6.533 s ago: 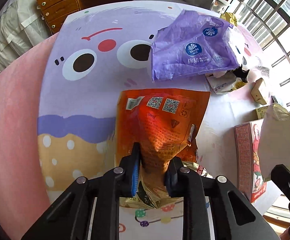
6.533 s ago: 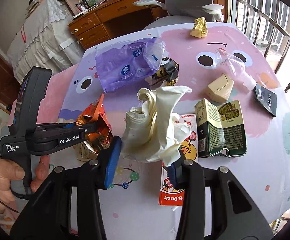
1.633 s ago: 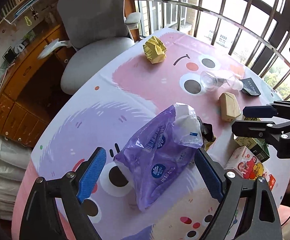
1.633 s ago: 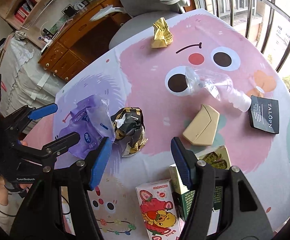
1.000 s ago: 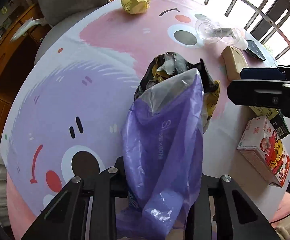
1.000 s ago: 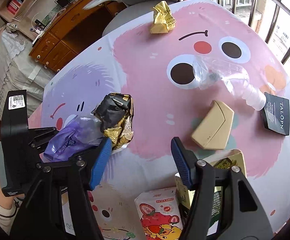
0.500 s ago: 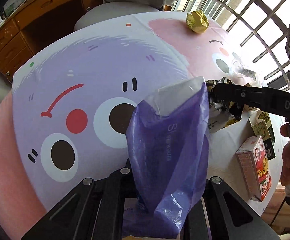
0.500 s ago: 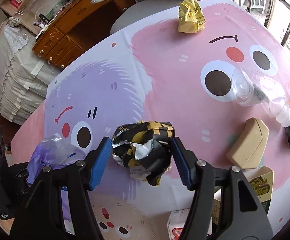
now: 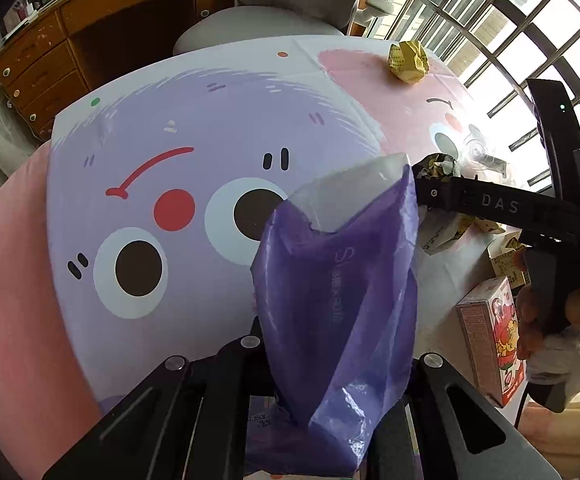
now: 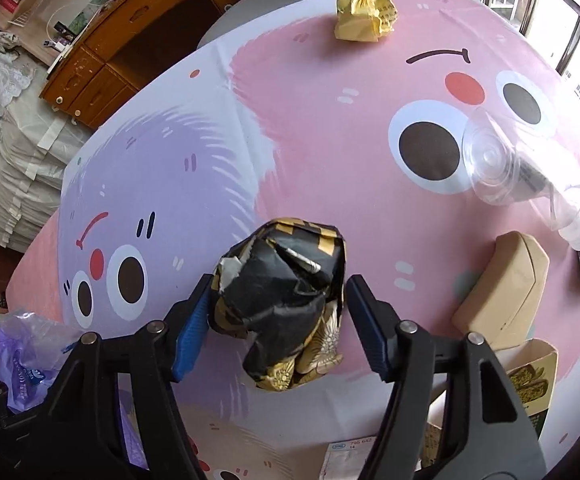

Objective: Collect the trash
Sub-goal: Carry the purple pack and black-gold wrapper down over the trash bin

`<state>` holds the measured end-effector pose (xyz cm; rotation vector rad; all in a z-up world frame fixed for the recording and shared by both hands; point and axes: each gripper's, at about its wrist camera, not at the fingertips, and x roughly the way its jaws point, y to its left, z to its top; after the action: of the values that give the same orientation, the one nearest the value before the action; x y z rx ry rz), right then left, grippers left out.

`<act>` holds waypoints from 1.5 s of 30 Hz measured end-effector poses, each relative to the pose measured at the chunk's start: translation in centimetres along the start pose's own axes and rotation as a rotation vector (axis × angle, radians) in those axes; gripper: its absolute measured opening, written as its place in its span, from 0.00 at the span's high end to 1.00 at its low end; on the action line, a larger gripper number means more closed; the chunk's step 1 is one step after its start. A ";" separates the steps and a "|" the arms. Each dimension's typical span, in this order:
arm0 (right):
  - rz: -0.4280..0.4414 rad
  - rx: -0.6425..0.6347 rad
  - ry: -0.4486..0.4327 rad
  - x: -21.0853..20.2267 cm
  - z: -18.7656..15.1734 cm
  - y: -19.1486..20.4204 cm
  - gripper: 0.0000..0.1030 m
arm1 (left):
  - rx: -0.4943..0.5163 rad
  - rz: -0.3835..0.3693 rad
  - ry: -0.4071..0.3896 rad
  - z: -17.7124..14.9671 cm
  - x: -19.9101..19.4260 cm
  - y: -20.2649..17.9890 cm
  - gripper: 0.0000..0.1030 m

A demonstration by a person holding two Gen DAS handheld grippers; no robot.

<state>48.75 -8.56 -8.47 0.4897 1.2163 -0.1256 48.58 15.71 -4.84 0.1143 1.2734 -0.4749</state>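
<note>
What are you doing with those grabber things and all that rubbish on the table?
A person is collecting trash with two hand-held grippers. The left gripper is clamped on a purple plastic wrapper. The right gripper sits open around a crumpled black-and-gold wrapper on the table. A crumpled yellow paper ball, a clear plastic bottle and cartons wait.

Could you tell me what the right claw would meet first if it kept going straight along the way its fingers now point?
The right claw would likely meet the black and gold wrapper first: it already sits between the open blue fingers. The left pad seems to touch it, though depth is unclear. Beyond lies the tablecloth.
</note>
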 end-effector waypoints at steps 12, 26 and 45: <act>0.241 -0.131 -0.089 -10.6 -7.1 0.0 0.57 | -0.058 0.037 -0.095 -5.8 -7.5 -5.4 0.89; 0.313 -0.351 -0.091 -25.2 -26.5 -15.8 0.57 | -0.144 0.044 -0.232 -21.1 -13.6 -25.8 0.89; 0.164 -0.225 0.147 -19.3 -42.9 -32.4 0.56 | -0.001 0.038 0.039 -37.2 0.1 -39.4 0.88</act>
<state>-6.61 -22.30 -11.25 0.4051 1.3096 0.1882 -0.39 -7.03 -9.17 0.1470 1.3075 -0.4415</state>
